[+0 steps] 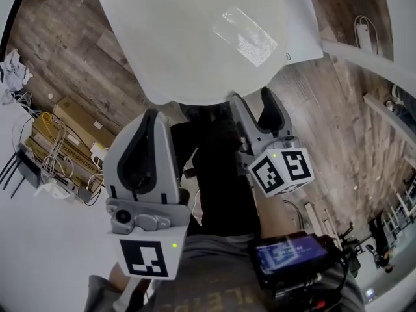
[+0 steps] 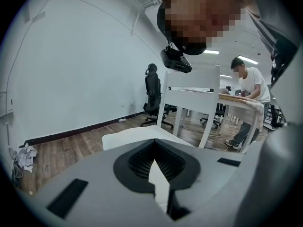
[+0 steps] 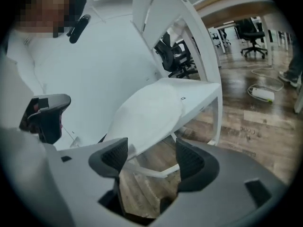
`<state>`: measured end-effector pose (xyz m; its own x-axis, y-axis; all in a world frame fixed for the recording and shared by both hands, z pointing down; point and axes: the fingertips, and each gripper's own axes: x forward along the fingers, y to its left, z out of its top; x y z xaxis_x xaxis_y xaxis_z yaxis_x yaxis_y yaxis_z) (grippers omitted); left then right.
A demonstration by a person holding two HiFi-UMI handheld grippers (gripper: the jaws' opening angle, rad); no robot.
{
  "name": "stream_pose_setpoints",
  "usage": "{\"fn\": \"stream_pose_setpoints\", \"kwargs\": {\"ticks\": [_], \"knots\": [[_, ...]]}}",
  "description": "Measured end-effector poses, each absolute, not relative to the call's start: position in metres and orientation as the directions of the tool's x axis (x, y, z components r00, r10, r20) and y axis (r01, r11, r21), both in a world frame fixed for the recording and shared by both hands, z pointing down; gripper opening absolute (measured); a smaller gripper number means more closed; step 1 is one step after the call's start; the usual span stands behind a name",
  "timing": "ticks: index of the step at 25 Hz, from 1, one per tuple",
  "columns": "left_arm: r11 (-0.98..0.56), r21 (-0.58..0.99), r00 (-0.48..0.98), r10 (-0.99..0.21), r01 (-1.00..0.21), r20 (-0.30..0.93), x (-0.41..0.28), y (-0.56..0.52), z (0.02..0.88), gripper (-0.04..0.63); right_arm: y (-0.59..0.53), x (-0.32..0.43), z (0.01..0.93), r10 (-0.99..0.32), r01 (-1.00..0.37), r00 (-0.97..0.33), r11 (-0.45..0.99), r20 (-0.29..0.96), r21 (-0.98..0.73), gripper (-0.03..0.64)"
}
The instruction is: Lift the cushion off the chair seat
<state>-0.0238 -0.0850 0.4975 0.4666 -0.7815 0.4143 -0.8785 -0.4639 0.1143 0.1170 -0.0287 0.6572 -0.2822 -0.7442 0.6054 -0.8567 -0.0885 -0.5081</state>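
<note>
In the head view a white rounded cushion [image 1: 195,38] lies on the white chair seat [image 1: 305,31]. My right gripper [image 1: 252,99] hovers just short of the cushion's near edge, open, with nothing between its fingers. My left gripper [image 1: 154,116] is at the lower left, its tip also close under that edge. In the right gripper view the cushion [image 3: 147,115] rests on the seat [image 3: 203,91], ahead of the right gripper [image 3: 151,167] with its pads spread. In the left gripper view the left gripper [image 2: 154,151] has its pads together at the tips, with the seat [image 2: 137,136] and chair back [image 2: 189,96] beyond.
Cardboard boxes and cables [image 1: 71,129] lie on the wood floor to the left, near crumpled paper [image 1: 13,70]. A person [image 2: 251,86] stands at a table behind the chair, and a black office chair [image 2: 151,93] is by the wall. A power strip [image 3: 262,93] lies on the floor.
</note>
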Motion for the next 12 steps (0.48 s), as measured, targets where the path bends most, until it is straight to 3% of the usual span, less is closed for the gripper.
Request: {"fn": "stream_pose_setpoints", "kwargs": {"ticks": [6,9,12], "knots": [[-0.446,0.087,0.44,-0.798,-0.891,0.412,-0.035,-0.093,0.499,0.006,-0.041,0.096,0.67,-0.737,-0.781,-0.357,-0.101,0.573,-0.617,0.317],[-0.432,0.086,0.427,-0.808,-0.898,0.406,-0.041,-0.095,0.496,0.006,-0.043,0.086,0.667,-0.729,-0.79,-0.379,-0.065,0.569,-0.61,0.225],[-0.42,0.083,0.416,-0.815,-0.904,0.404,-0.046,-0.096,0.489,0.006,-0.043,0.083,0.662,-0.718,-0.799,-0.392,-0.045,0.575,-0.6,0.181]]}}
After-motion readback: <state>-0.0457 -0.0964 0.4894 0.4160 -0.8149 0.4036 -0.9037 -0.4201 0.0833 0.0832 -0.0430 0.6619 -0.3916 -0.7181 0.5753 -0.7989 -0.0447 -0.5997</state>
